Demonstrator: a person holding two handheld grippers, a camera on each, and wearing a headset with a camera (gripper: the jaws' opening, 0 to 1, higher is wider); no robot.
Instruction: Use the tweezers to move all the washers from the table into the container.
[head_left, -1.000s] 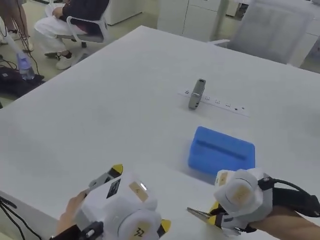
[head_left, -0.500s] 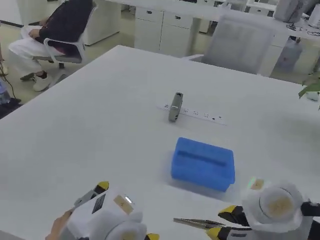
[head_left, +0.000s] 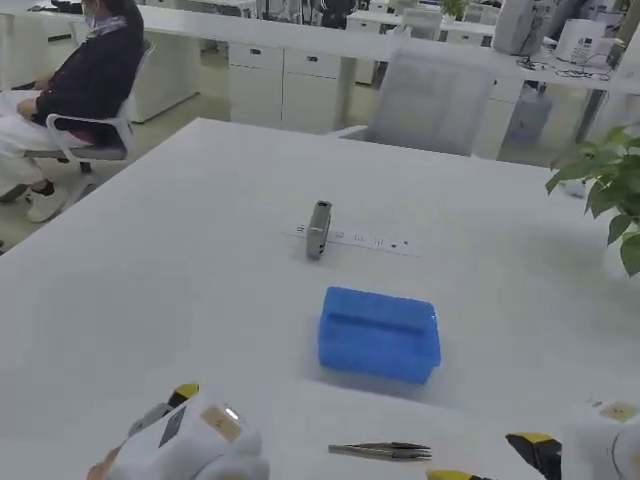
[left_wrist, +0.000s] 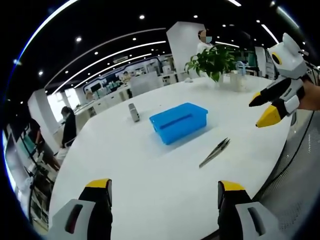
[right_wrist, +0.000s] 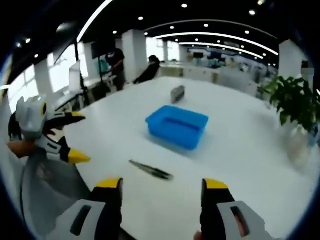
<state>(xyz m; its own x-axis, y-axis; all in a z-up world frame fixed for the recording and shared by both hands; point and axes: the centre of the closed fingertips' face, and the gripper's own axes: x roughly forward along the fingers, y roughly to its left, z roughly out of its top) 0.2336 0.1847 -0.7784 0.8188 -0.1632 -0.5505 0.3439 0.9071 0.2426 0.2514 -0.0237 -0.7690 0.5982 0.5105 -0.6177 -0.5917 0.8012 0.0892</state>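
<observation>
Currently the tweezers (head_left: 380, 452) lie flat and loose on the white table (head_left: 200, 260), on the person's side of the blue container (head_left: 379, 335) and not touching it. The left tool (left_wrist: 165, 186) hangs on that same near side, off to the container's left, its jaws spread wide with nothing between them. The right tool (right_wrist: 162, 184) is to the container's near right, jaws likewise parted and empty. The tweezers lie between the 2 tools, touched by neither. Beyond the container a grey device (head_left: 318, 229) stands at one end of a power strip (head_left: 370, 241). Farther beyond is an office chair (head_left: 425, 100), and a leafy plant (head_left: 605, 190) is to the container's far right.
</observation>
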